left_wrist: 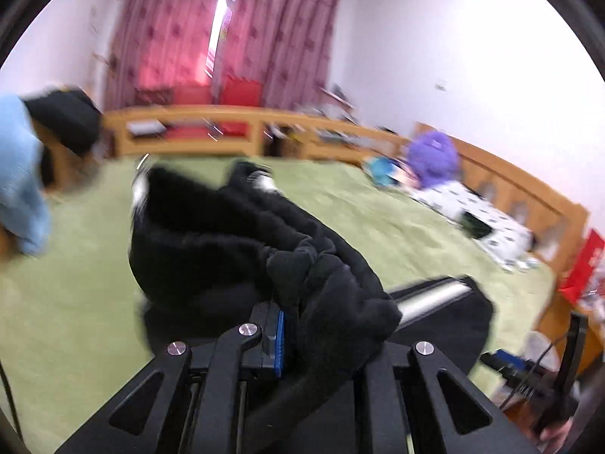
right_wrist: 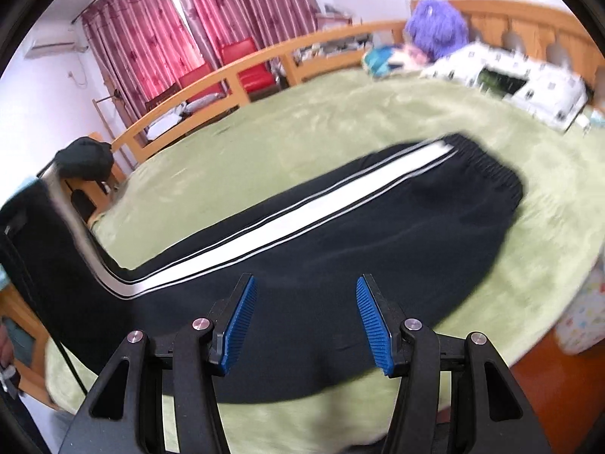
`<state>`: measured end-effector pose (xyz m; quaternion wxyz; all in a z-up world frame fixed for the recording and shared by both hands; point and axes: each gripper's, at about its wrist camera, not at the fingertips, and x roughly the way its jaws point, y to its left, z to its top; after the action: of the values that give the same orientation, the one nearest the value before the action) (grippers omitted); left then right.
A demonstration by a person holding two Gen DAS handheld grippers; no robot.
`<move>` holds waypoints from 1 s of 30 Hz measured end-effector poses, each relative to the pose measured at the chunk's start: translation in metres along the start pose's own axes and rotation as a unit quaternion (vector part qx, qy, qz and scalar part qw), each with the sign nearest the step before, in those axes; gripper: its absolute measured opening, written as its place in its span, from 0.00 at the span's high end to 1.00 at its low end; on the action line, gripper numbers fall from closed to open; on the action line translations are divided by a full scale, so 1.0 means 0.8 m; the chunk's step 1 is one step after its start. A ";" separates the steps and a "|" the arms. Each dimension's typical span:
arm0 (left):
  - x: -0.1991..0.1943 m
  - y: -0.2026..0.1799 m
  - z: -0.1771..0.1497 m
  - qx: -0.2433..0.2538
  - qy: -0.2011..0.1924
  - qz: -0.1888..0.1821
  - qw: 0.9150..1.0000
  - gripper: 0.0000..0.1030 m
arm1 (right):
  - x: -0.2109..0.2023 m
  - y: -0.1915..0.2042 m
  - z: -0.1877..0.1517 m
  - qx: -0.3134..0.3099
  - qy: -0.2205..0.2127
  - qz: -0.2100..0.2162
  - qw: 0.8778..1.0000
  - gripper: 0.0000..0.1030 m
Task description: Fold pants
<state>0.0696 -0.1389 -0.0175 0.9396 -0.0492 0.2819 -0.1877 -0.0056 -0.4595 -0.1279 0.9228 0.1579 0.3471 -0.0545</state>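
Between the left tool's (left_wrist: 291, 335) clenched jaws, bunched black pants (right_wrist: 340, 227), right tool (right_wrist: 304, 321) released above them

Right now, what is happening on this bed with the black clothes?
A person is folding black track pants with a white side stripe on a green blanket. The left claw is shut on a bunch of the pants' fabric and holds it raised above the bed. The right claw hangs open above the pants, gripping nothing.

No readable text, label, brand or number shows anywhere.
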 end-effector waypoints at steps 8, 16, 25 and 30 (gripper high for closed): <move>0.096 -0.019 -0.104 -0.068 0.206 -0.076 0.973 0.76 | -0.011 -0.023 -0.033 -0.028 0.026 0.004 0.999 0.47; 0.009 0.048 -0.132 -0.119 0.130 -0.110 0.978 0.24 | 0.050 0.039 -0.036 -0.036 0.055 0.093 0.994 0.47; -0.024 0.166 -0.151 -0.147 0.117 0.032 0.982 0.24 | 0.144 0.091 -0.011 -0.006 0.116 0.146 0.982 0.33; -0.027 0.211 -0.178 -0.186 0.130 0.050 0.973 0.24 | 0.228 0.117 -0.016 0.012 0.199 0.145 0.969 0.32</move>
<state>0.0300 0.0276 -0.1594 0.8776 -0.1839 0.4336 -0.0897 0.1439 -0.3651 -0.2331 0.8312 0.2257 0.4964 0.1081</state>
